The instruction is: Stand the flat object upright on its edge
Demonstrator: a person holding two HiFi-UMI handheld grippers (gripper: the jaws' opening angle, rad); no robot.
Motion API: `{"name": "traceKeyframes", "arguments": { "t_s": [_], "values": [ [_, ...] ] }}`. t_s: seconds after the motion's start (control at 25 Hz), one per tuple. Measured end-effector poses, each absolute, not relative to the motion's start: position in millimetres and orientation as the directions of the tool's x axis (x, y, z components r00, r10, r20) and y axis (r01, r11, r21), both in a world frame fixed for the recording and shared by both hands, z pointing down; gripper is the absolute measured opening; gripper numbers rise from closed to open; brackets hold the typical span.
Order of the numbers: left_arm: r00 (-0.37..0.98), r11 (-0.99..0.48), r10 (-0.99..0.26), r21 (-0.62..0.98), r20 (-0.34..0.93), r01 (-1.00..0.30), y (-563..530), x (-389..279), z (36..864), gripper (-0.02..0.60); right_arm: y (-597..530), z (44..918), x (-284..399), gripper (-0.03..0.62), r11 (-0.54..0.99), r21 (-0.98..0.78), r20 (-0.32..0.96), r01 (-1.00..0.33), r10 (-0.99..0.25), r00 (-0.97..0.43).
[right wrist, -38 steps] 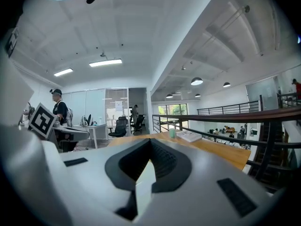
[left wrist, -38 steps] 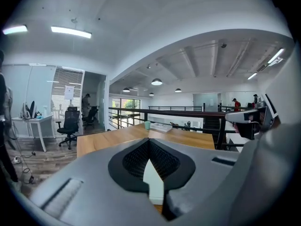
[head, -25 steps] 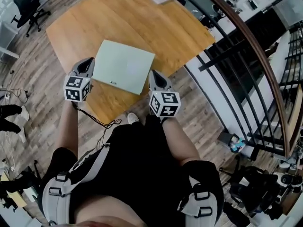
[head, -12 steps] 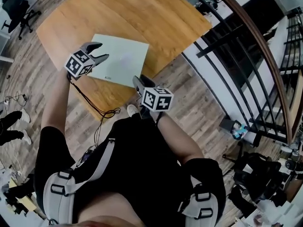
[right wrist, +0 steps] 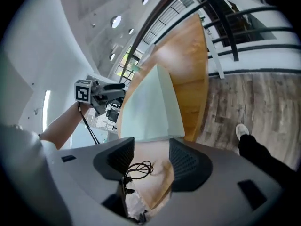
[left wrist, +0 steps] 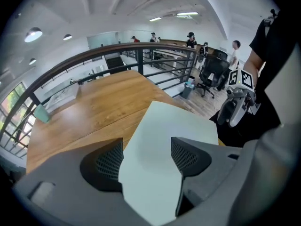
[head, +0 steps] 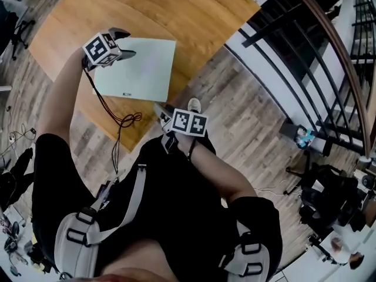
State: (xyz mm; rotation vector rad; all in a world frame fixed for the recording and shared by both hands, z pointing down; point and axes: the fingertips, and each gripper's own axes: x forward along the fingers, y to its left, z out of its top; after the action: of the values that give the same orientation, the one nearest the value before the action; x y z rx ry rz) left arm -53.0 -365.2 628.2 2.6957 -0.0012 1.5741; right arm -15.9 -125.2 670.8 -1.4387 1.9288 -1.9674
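Observation:
The flat object is a pale green board [head: 138,69] lying flat on the wooden table [head: 176,10]. My left gripper [head: 124,43] hovers over the board's far left corner. Its jaws are opening, and the board [left wrist: 164,140] shows between and below them, untouched by the pads. My right gripper [head: 160,111] is off the table's near edge, close to my body. Its jaws are also opening, with nothing between them. From there the board [right wrist: 150,107] lies ahead on the table, and the left gripper [right wrist: 110,92] shows beyond it.
A black cable [head: 120,119] hangs from my left arm past the table's near edge. A dark metal railing [head: 305,51] runs along the right above a lower floor. A teal cup [left wrist: 41,113] stands at the table's far side. Office chairs [left wrist: 214,72] stand beyond.
The left gripper has moved from the board's left side up to its far left corner, and its jaws have spread. The right gripper has drawn back off the table and opened. The board stays flat.

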Motion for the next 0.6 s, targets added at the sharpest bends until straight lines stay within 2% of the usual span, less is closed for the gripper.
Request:
{"name": "traceKeyframes", "arguments": {
  "t_s": [0.2, 0.36, 0.6],
  "values": [
    [0.366, -0.993, 0.101, 0.073, 0.925, 0.088, -375, -40, 656, 0.304, -123, 690, -21, 0.219, -0.433, -0.814, 0.581, -0.388, -0.608, -0.541],
    [0.302, -0.983, 0.18, 0.165, 0.936, 0.074, -381, -37, 670, 0.304, -135, 692, -23, 0.236, -0.523, -0.831, 0.539, -0.191, -0.671, -0.509],
    [0.264, -0.956, 0.287, 0.293, 0.921, 0.016, -380, -37, 690, 0.307, -145, 706, -25, 0.238, -0.578, -0.806, 0.561, -0.129, -0.677, -0.476]
  ]
}}
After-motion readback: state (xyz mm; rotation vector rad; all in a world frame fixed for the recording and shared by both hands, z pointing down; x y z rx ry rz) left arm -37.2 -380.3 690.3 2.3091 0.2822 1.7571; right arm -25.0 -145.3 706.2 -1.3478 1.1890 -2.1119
